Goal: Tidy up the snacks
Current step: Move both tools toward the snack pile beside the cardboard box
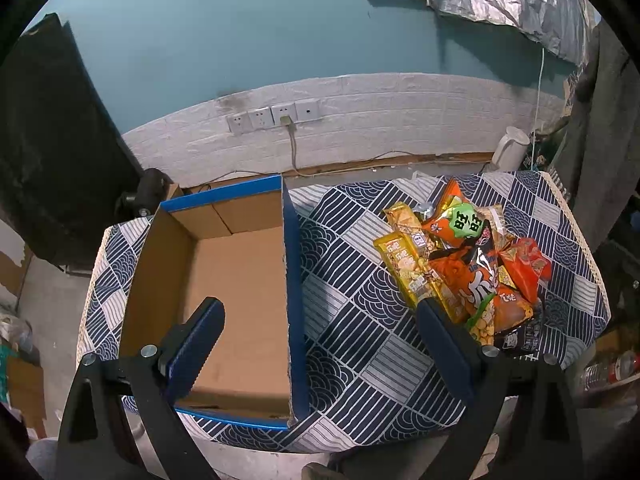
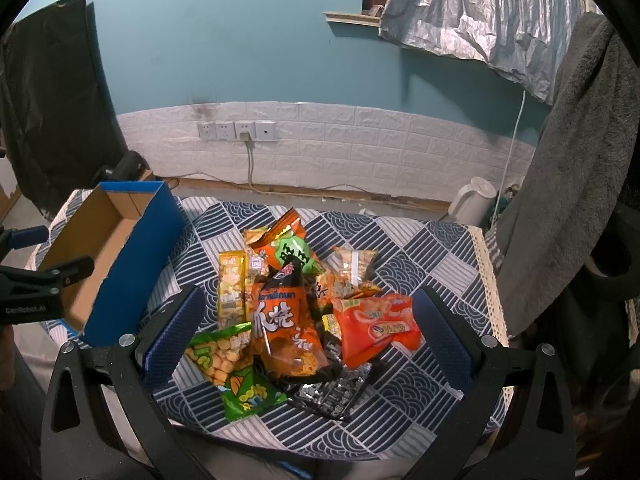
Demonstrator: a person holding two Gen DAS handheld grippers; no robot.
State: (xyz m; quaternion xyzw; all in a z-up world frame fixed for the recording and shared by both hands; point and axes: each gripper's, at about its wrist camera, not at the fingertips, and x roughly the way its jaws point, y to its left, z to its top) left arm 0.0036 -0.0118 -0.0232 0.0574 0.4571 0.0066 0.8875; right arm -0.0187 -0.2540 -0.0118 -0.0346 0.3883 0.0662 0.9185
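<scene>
A teal wall with a white brick-pattern skirting runs behind a small table draped in a navy-and-white patchwork cloth (image 2: pixel 420 240), and that cloth is my landmark. On its left end sits an open cardboard box with blue outer walls (image 1: pixel 294 280), nothing in it that I can see. Toward the cloth's right half lies the heap of crinkly foil snack bags (image 2: pixel 296 304), well apart from the box.

My left gripper (image 1: pixel 320 340) hovers with its jaws spread wide, straddling the box's blue wall, holding nothing. My right gripper (image 2: pixel 308 336) hangs over the heap, jaws equally wide, bracketing the bags without touching them.

I judge these bags light, puffy and slippery, the contents brittle, so a hard pinch across the belly would crush them. The tall orange bag with white lettering (image 2: pixel 286 320) stands topmost; I would take it by its crimped upper seam. The green bag of round puffs (image 2: pixel 228 368) lies flat nearest me, and its edge seam looks the safer hold.
</scene>
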